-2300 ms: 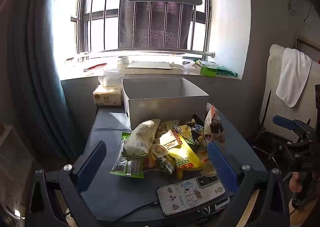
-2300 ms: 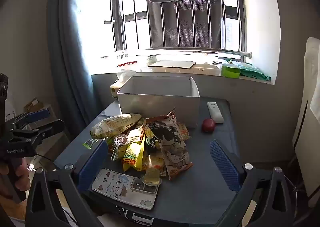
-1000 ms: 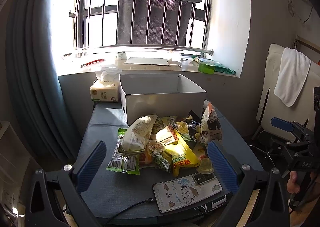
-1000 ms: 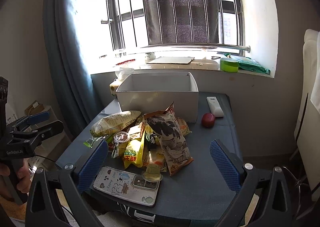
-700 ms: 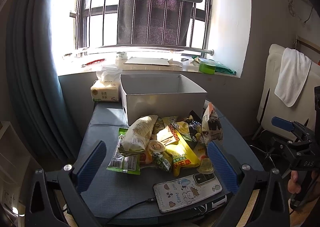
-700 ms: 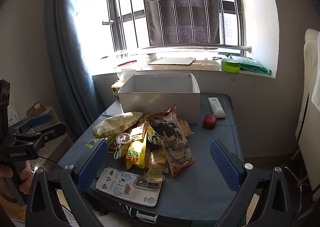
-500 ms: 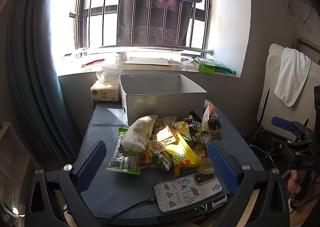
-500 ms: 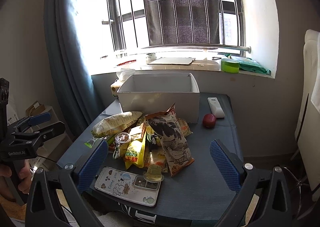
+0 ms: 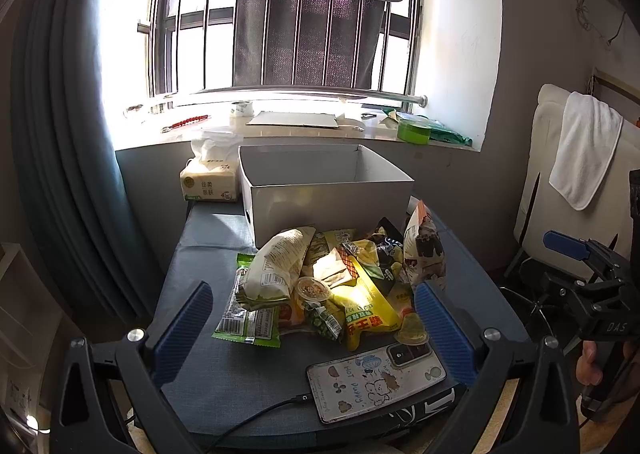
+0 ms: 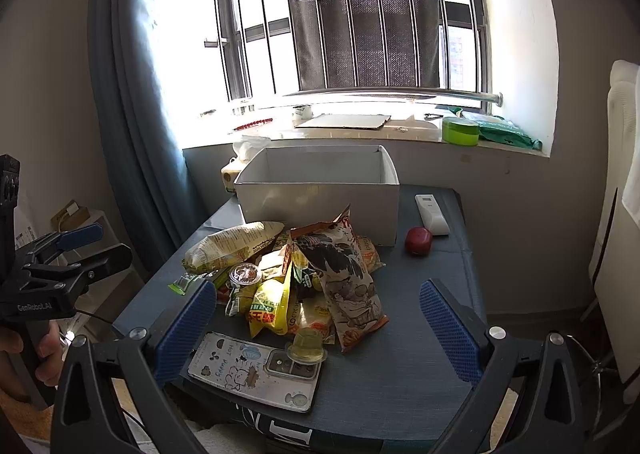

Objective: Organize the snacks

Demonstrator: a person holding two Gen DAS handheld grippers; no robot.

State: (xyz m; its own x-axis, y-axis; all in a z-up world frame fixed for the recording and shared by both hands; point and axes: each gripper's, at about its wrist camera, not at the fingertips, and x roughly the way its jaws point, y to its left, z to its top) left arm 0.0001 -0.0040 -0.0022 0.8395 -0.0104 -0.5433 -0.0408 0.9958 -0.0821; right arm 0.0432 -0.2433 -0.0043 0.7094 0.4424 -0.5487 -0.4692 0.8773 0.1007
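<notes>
A heap of snack packets lies mid-table: a pale long bag [image 9: 276, 266], a yellow bag [image 9: 364, 306], a green packet [image 9: 248, 324], a foil-lidded cup [image 10: 245, 274] and a tall brown cartoon bag [image 10: 340, 274]. Behind the heap stands an empty white box [image 9: 332, 197]. My left gripper [image 9: 312, 288] hovers open at the table's near edge, short of the heap. My right gripper [image 10: 317, 286] is open too, held back from the table's front right. Neither holds anything.
A phone [image 9: 376, 382] on a cable lies at the front edge, a jelly cup [image 10: 306, 348] on its corner. A tissue pack [image 9: 208, 181] sits left of the box, a white remote [image 10: 432, 213] and a red round thing [image 10: 418, 240] to its right. Curtain at left.
Both cameras rose a little and tilted over two seconds, then stayed nearly still. The snacks have not moved and both grippers stayed open.
</notes>
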